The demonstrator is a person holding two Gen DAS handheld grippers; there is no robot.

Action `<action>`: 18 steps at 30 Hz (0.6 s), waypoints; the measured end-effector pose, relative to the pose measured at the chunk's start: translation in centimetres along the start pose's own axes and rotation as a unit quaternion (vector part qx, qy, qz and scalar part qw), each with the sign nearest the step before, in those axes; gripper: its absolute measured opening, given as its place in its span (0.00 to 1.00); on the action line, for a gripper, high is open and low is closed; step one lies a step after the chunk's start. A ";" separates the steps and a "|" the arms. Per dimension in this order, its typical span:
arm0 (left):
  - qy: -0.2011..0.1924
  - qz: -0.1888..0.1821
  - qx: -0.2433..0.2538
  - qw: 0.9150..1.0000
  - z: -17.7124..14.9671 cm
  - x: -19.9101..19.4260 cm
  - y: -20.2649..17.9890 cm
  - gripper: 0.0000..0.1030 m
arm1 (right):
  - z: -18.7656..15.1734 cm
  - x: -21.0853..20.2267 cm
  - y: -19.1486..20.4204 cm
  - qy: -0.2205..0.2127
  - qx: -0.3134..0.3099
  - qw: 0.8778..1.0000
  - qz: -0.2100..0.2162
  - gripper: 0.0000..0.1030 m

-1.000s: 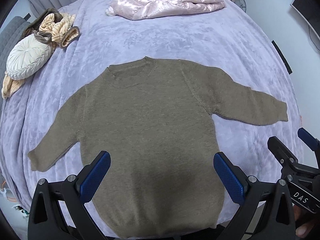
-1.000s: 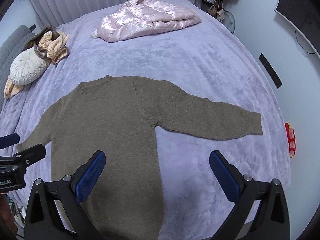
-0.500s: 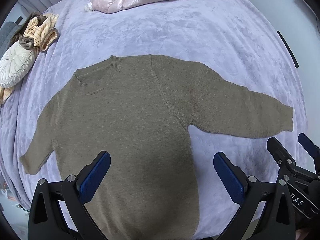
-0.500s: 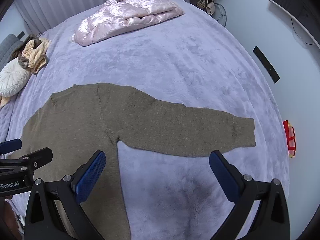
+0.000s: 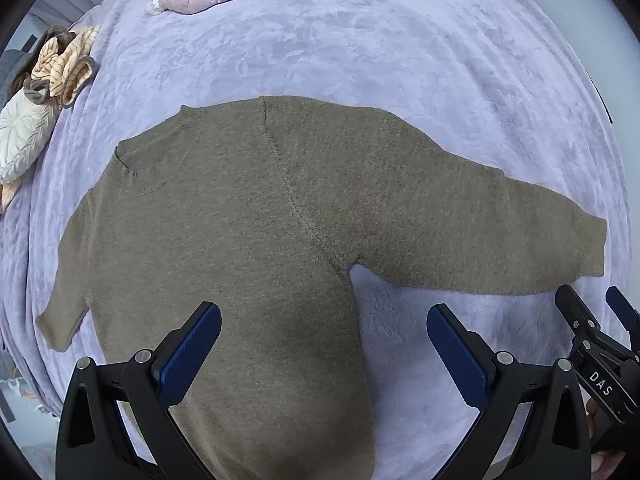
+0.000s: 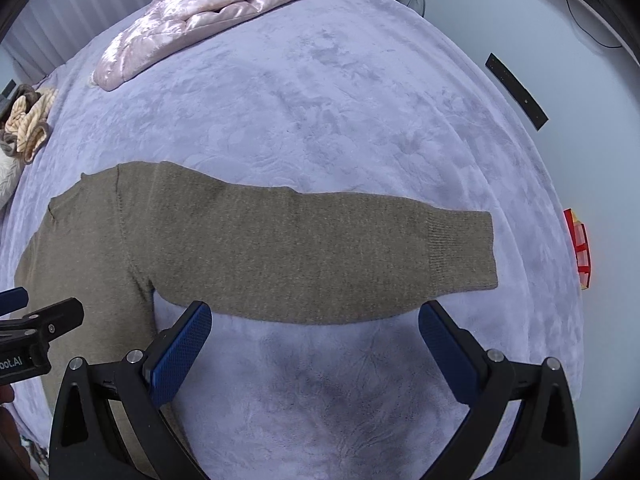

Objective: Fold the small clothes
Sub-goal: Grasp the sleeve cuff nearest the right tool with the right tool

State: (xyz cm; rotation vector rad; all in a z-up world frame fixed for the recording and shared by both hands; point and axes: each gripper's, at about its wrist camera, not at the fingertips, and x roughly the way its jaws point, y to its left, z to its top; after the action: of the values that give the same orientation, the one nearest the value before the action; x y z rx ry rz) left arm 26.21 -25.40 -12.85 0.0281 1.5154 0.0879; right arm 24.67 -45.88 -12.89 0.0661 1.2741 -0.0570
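The olive knit sweater [image 5: 224,240] lies flat and face up on the lavender bed [image 6: 340,92], neck toward the far side, both sleeves spread out sideways; nothing is folded yet, by the look of it. The left tool [image 5: 324,348] hovers with its jaws spread wide above the near right part of the body, and the right tool [image 6: 316,344] hangs likewise spread just near of the right sleeve [image 6: 320,248], neither pinching anything. The risks, as I judge them: a pad closing on the sleeve could catch the plush bedcover along with the knit and drag it up; a pinch taken mid-sleeve rather than at the ribbed cuff [image 6: 460,252] would likely let the free end sag and crease the fold; the loose knit may stretch or skew if only one tool pulls — and the two tools sit close enough to bump if both reach for the same sleeve. Counted: one sweater with two sleeves, two tools, one pink quilted jacket [image 6: 192,20] at the far side, one round white cushion [image 5: 22,140] at far left, and one cream-and-brown bundle [image 5: 60,64] beside it — how many items that bundle holds I cannot tell.
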 end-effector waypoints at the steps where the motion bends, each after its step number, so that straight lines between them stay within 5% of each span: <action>1: 0.002 0.000 -0.001 1.000 0.1 0.1 -0.1 1.00 | 0.0 0.4 -0.5 0.003 0.005 1.000 -0.002 1.00; 11: 0.019 -0.003 -0.018 1.000 -0.1 1.9 -0.3 1.00 | -1.5 6.5 -11.1 0.044 0.112 0.992 -0.035 1.00; 18: 0.031 0.012 -0.031 0.999 -1.7 2.6 1.1 1.00 | -1.3 9.5 -15.9 -0.003 0.173 0.984 0.040 0.92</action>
State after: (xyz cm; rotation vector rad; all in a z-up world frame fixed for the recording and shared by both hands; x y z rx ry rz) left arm 24.61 -24.16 -15.47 -0.0070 1.5728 0.1561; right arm 24.93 -61.71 -22.67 0.4161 1.2422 -0.2097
